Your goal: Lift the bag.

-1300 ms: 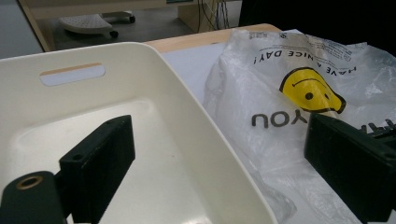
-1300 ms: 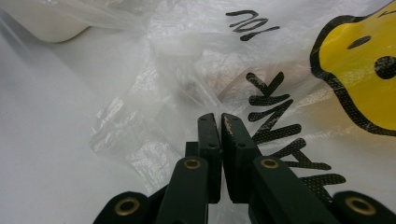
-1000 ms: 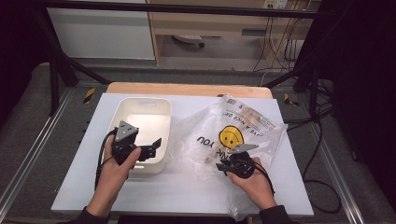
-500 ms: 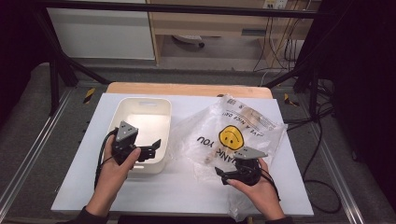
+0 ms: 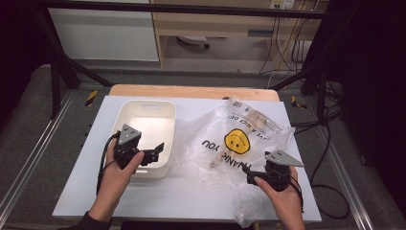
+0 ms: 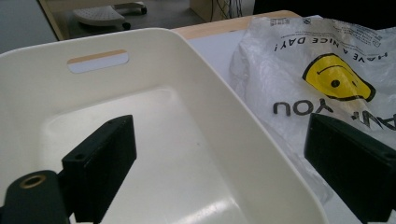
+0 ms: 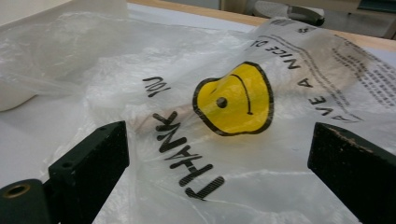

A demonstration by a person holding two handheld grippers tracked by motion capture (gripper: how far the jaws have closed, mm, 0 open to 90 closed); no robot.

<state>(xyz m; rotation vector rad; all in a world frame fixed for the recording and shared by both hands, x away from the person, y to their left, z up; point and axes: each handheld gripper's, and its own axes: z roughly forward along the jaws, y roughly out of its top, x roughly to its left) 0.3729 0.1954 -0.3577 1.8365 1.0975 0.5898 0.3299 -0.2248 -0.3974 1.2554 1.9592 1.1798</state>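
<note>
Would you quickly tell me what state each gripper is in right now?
Left gripper: open, holding nothing, its fingers straddling the right wall of the white bin.
Right gripper: just opened, holding nothing, at the plastic bag.

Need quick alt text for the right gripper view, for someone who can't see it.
A crinkled clear plastic bag printed with a yellow smiley face and THANK YOU lies on the white table. The right gripper faces it, its two black jaws wide apart and pressing on nothing.
</note>
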